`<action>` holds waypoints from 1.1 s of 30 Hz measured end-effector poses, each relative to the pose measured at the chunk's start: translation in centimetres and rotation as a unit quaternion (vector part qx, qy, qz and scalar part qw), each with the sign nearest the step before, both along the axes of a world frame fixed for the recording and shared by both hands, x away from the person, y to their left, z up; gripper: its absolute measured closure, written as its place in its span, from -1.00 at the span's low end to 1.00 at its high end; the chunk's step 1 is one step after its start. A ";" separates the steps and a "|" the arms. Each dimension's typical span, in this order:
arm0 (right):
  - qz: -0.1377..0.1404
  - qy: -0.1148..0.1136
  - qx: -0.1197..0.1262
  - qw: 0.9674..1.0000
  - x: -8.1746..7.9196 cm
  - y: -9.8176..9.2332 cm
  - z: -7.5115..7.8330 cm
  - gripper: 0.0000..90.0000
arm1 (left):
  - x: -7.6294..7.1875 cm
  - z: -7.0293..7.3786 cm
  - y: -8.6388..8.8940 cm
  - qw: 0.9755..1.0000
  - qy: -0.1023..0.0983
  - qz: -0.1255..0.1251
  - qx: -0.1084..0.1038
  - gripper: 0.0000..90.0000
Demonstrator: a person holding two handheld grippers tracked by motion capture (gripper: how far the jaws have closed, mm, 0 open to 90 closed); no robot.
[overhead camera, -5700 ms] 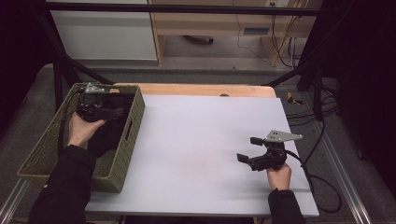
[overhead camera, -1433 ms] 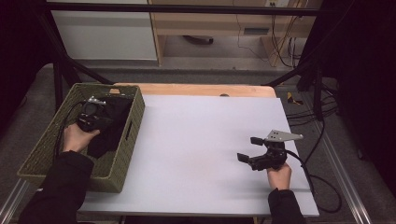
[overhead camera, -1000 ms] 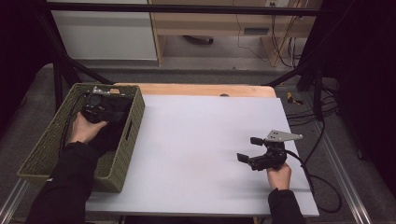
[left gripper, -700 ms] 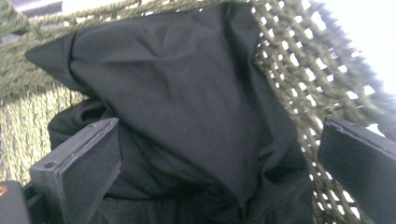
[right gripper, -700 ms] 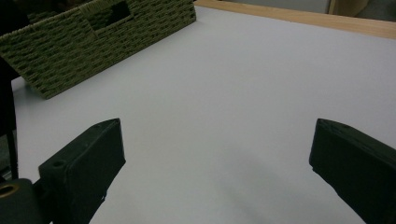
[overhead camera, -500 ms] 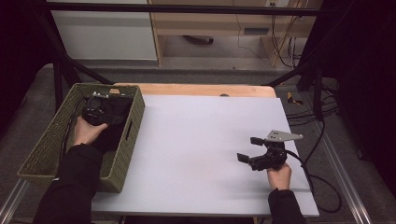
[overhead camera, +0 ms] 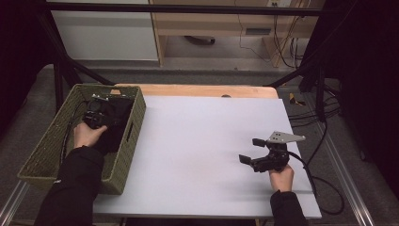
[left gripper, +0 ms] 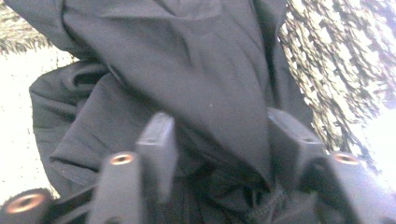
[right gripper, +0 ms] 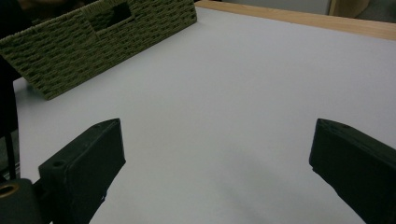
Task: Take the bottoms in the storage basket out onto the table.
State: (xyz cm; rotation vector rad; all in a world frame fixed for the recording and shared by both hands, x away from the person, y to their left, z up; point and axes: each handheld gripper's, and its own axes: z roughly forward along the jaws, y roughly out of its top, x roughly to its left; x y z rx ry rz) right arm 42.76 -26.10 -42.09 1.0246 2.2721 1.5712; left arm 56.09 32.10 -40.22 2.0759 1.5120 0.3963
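Room edges left dark; white table [overhead camera: 197, 141] evenly lit from overhead. Glare blown out beside black cloth [left gripper: 187, 93], jaws blurred.

A white cabinet [overhead camera: 103, 29] and wooden shelf [overhead camera: 226, 26] stand on grey floor [overhead camera: 197, 75] behind.

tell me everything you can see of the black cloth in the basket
The black cloth is a soft, matte, crumpled piece of fabric with folds and a stitched hem, lying bunched inside the green woven basket at the table's left edge. The left tongs have just been closing, with a ridge of the cloth between their jaws. Its full shape stays hidden.
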 end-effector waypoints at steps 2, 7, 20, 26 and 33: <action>0.000 -0.001 0.001 1.000 0.0 0.0 0.0 -0.91 | 0.0 -0.1 0.0 1.000 0.006 -0.002 -0.004 0.30; 0.001 -0.002 0.002 1.000 0.0 0.0 0.0 -0.91 | -0.2 0.1 0.0 1.000 0.006 -0.009 -0.005 0.72; 0.000 -0.002 0.000 1.000 0.0 0.0 0.0 -0.91 | -1.0 1.0 -0.1 0.999 -0.031 -0.027 -0.008 0.88; -0.001 -0.001 0.002 1.000 0.0 -0.1 0.0 -0.91 | -1.6 1.6 -0.3 0.998 -0.052 -0.045 -0.008 0.88; 0.000 -0.001 0.002 1.000 0.0 -0.1 0.1 -0.91 | -1.9 2.1 0.1 0.997 -0.067 -0.034 -0.024 0.89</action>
